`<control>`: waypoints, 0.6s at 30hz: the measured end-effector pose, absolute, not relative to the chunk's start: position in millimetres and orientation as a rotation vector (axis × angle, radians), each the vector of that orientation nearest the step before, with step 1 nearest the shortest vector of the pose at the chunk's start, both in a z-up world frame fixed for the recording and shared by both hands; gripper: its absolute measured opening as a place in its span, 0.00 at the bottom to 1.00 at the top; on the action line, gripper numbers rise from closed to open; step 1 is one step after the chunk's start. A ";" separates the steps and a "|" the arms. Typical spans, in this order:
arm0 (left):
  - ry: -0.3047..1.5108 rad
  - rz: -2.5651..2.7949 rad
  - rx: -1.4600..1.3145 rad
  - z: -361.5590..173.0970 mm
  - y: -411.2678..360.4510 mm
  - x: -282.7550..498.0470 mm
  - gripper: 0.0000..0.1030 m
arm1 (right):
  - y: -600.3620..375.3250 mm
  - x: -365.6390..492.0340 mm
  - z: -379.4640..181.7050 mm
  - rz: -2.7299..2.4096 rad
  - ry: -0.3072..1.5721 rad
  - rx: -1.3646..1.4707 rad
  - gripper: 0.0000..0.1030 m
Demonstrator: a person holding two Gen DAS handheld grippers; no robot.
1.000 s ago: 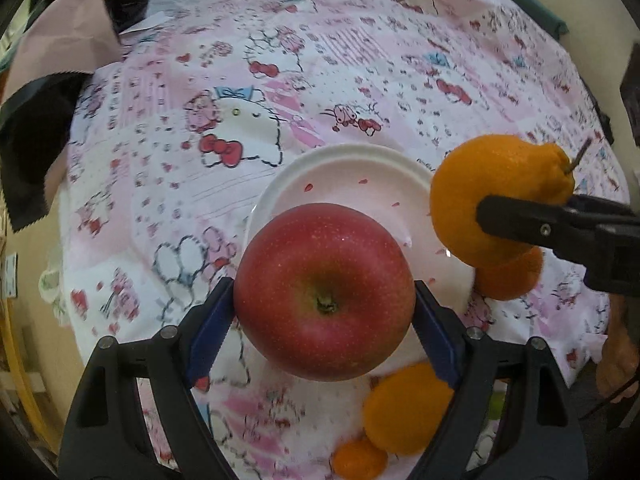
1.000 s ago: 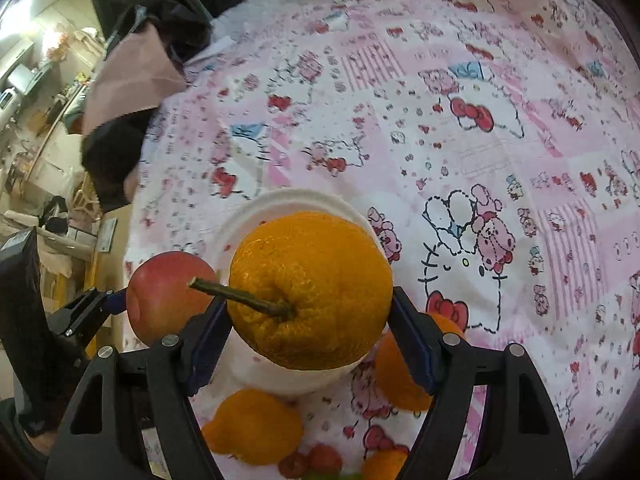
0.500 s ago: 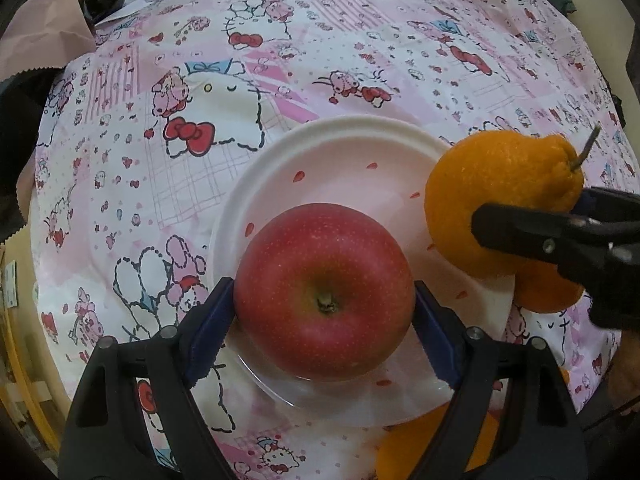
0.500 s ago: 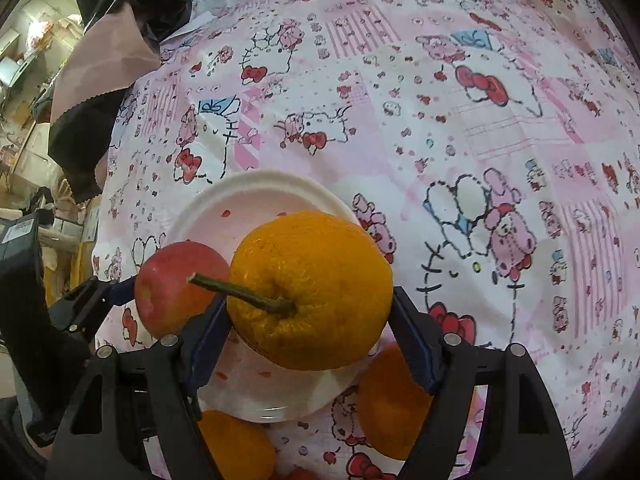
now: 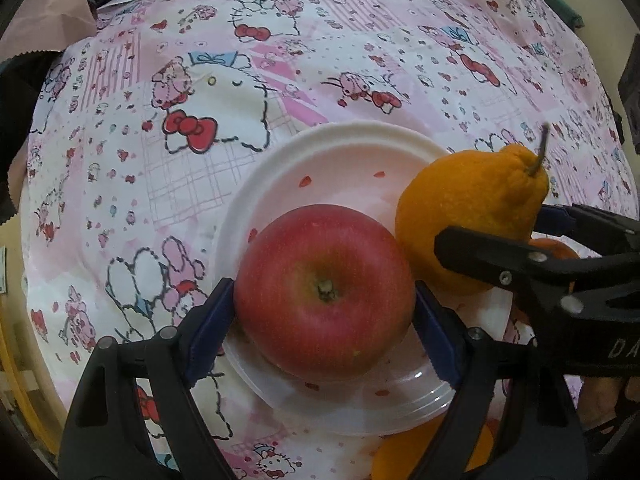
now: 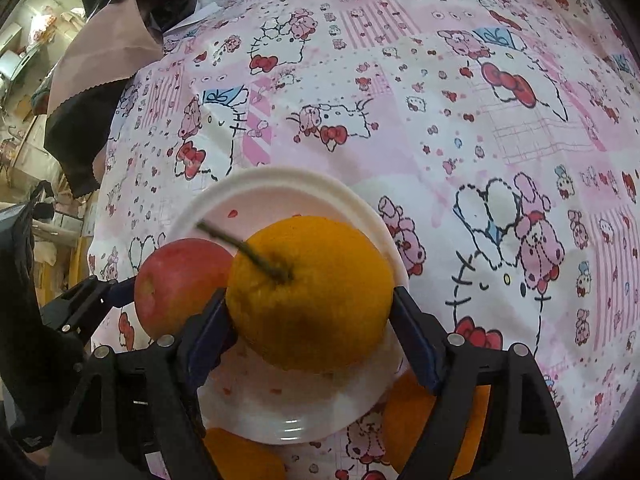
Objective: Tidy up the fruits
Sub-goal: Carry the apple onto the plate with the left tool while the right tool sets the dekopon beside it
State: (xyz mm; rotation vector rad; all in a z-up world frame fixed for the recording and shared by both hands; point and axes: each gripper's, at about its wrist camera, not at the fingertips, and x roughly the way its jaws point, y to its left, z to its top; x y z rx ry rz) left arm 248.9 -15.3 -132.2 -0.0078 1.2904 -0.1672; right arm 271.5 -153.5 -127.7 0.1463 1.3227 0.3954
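Left gripper (image 5: pixel 325 320) pinches a firm, smooth apple (image 5: pixel 325 292) over the plate (image 5: pixel 340 148); right gripper (image 6: pixel 310 320) clasps a bumpy, softer orange (image 6: pixel 310 292) alongside

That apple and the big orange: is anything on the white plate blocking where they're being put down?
Nothing visible. The plate holds only the apple and the stemmed orange, side by side, each between a gripper's fingers. The other oranges lie outside its rim.
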 end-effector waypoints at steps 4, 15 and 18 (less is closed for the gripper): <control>1.274 -0.152 0.021 -131.7 -17.2 247.2 0.81 | -152.4 271.9 -128.4 0.399 1.324 0.147 0.82; 1.210 -0.145 0.022 -107.1 -18.1 243.3 0.81 | -159.2 273.5 -122.3 0.412 1.316 0.221 0.86; 1.216 -0.141 -0.032 -102.5 -11.3 244.4 0.81 | -161.7 272.6 -112.7 0.411 1.299 0.242 0.86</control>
